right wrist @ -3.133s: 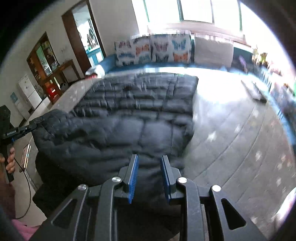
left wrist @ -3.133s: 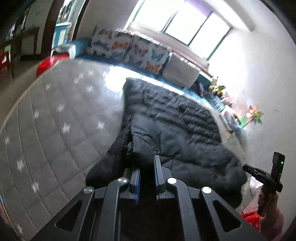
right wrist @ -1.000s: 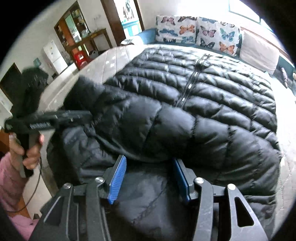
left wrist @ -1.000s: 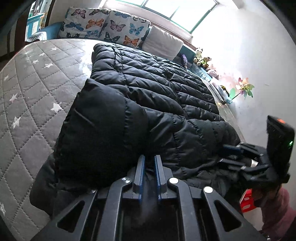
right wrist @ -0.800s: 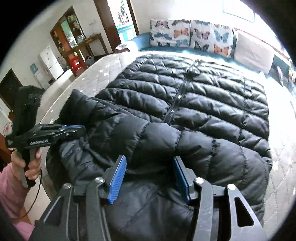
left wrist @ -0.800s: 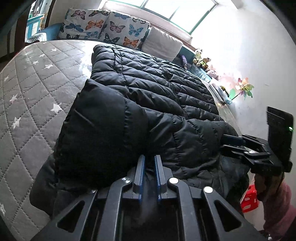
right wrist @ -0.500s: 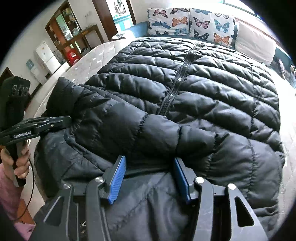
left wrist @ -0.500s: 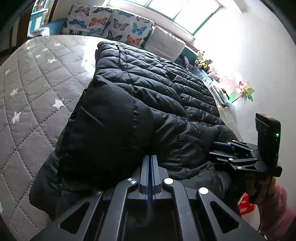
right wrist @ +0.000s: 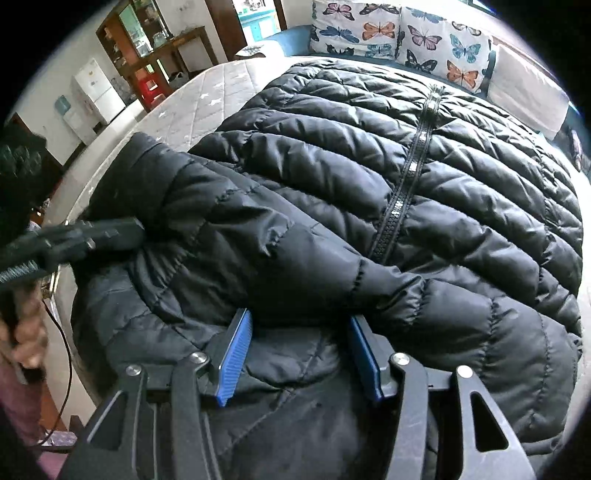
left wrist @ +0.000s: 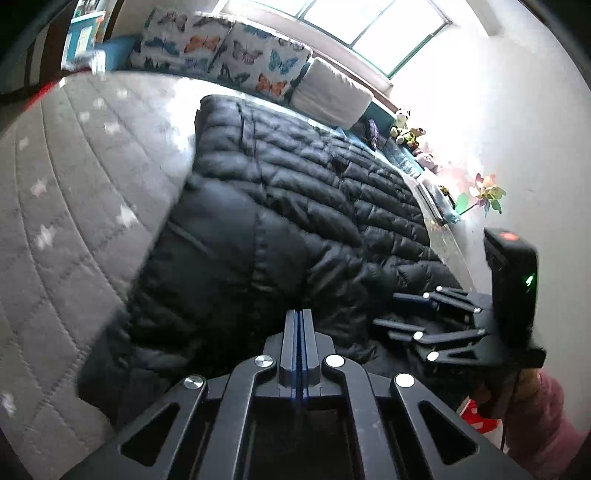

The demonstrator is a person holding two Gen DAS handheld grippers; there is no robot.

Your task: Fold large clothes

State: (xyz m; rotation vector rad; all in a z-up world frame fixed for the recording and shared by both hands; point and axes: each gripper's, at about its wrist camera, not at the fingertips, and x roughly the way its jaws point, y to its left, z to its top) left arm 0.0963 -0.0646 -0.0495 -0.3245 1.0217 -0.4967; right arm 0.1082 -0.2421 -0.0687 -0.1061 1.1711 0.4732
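Left gripper [left wrist: 299,314]: lower centre of the left wrist view, jaws fully together. Whether a pinch of fabric sits between them cannot be told; the tips meet the near edge of the jacket [left wrist: 280,229].

Right gripper [right wrist: 299,332]: lower centre of the right wrist view, jaws about half apart, blue pads either side of a bulge of the jacket's near hem; the pads look not yet pressed in.

Jacket: black quilted, large, spread on the bed [left wrist: 62,206], filling the frame centre. Zip [right wrist: 402,195] runs from centre to upper right. One sleeve [right wrist: 229,225] lies folded across the front at centre left.

Step in hand, as judged: taking hold of the near hem with both grippers, ahead of a lengthwise fold toward the pillows [right wrist: 391,33].

Next move calls for: the right gripper closing on the hem, then both lifting evenly and carrying it away, keeping the sleeve in place.

Edges and room: near bed edge lies under the hem at lower left. Open mattress at the left of the left wrist view. Wall [left wrist: 517,129] and toys [left wrist: 410,133] close along the right.
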